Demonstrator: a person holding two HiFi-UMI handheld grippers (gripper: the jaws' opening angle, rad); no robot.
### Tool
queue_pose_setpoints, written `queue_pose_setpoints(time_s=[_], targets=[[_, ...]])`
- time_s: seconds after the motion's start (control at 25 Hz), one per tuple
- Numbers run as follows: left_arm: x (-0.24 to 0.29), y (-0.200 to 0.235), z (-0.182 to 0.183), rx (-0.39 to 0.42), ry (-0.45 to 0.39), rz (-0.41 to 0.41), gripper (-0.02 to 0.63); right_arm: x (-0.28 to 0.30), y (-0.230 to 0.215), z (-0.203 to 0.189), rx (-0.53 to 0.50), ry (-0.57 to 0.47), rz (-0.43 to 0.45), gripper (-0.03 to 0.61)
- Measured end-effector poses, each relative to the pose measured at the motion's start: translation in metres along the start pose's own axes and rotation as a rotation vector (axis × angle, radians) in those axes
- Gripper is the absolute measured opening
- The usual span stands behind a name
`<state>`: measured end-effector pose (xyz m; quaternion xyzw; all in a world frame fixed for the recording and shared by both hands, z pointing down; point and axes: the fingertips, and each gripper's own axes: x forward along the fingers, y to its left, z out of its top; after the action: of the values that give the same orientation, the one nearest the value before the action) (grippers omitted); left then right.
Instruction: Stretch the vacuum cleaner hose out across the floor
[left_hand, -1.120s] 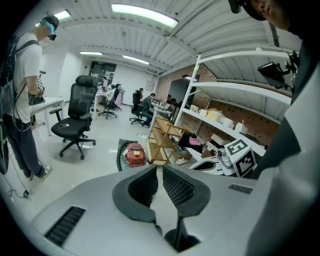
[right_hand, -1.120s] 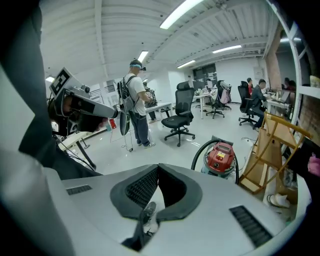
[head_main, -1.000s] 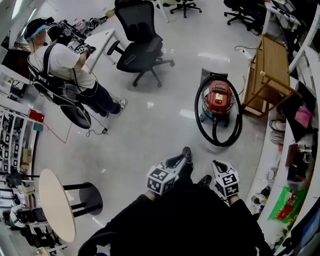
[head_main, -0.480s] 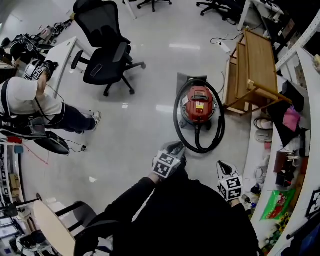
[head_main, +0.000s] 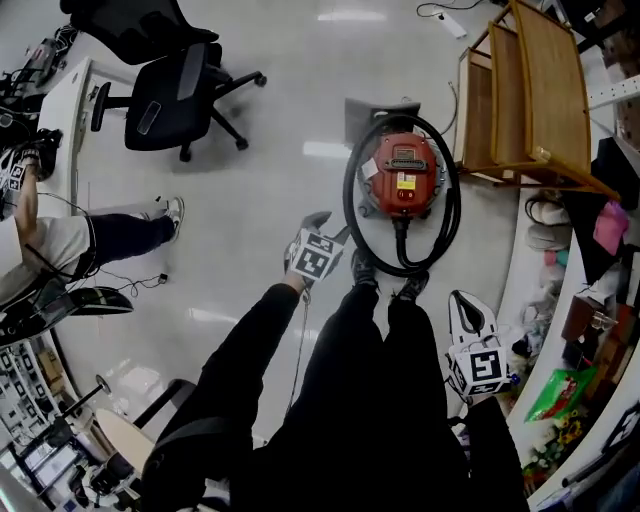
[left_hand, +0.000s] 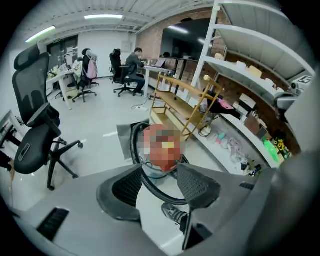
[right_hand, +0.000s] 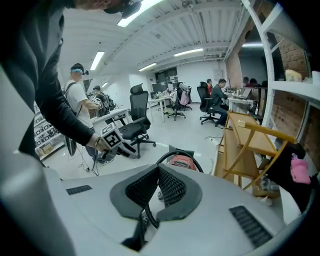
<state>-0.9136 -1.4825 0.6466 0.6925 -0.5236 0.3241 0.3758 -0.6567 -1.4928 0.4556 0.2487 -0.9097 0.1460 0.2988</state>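
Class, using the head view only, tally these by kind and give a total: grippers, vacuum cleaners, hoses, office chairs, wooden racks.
Grippers: 2 (left gripper, right gripper)
Vacuum cleaner: 1
Hose: 1
Office chair: 1
Wooden rack: 1
Total: 6
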Motion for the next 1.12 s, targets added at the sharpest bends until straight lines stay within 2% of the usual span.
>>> queue_pose_setpoints(time_s=[0.16,0.28,0.36,0.56,0.68,0.8,1.0,1.12], targets=[[0.061,0.038,-0.001,-0.053,0.046,0.039,0.213,0.054,-0.005,-0.022,-0.001,-0.002,0.113,0.013],[0.093,0.050,-0.019,-0.118,0.095,0.043,0.213,0.081,-0.001,-0.043,0.034,0.002,0.159,0.014],[0.116,0.061,-0.030,-0.144,0.129,0.051,0.215,0.097,-0.006,-0.056,0.090,-0.009,0.151,0.014],[0.187,0.089,-0.032,-0.201,0.130,0.072,0.218,0.133,-0.021,-0.095,0.211,-0.025,0.126,0.014],[0.222,0.096,-0.040,-0.217,0.140,0.075,0.242,0.144,-0.010,-0.118,0.240,-0.013,0.171,0.013],[0.248,0.106,-0.053,-0.219,0.157,0.112,0.267,0.151,-0.003,-0.142,0.282,0.017,0.182,0.013],[0.278,0.129,-0.071,-0.243,0.193,0.164,0.272,0.159,0.003,-0.171,0.343,0.050,0.190,0.013],[0.291,0.127,-0.078,-0.222,0.219,0.150,0.270,0.158,0.005,-0.179,0.356,0.054,0.196,0.014]])
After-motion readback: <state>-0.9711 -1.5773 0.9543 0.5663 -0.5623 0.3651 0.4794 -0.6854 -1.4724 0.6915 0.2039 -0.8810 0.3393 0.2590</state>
